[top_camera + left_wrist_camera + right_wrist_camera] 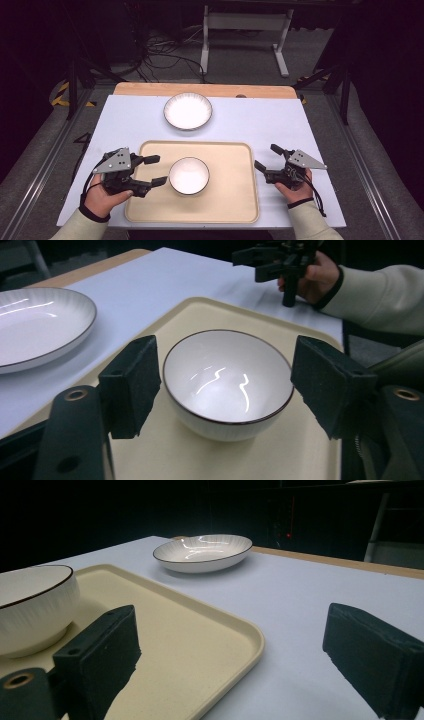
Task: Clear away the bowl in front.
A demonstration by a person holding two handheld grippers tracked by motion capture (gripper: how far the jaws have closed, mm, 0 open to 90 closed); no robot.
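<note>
A white bowl point(189, 175) is sitting on the beige tray point(235, 200), left of its middle, on the pale worktop point(270, 120). The left gripper point(156, 170) is hovering just beside the bowl over the tray's left edge, jaws spread wide toward it. The right gripper point(267, 157) is waiting off the tray's right edge, jaws also gaping. A ribbed plate point(188, 111) is lying beyond the tray.

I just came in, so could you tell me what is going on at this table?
A person holds a gripper in each hand. The left gripper, jaws open, faces the white bowl on the beige tray. The right gripper waits open by the tray's right edge. A white plate sits beyond the tray.
</note>
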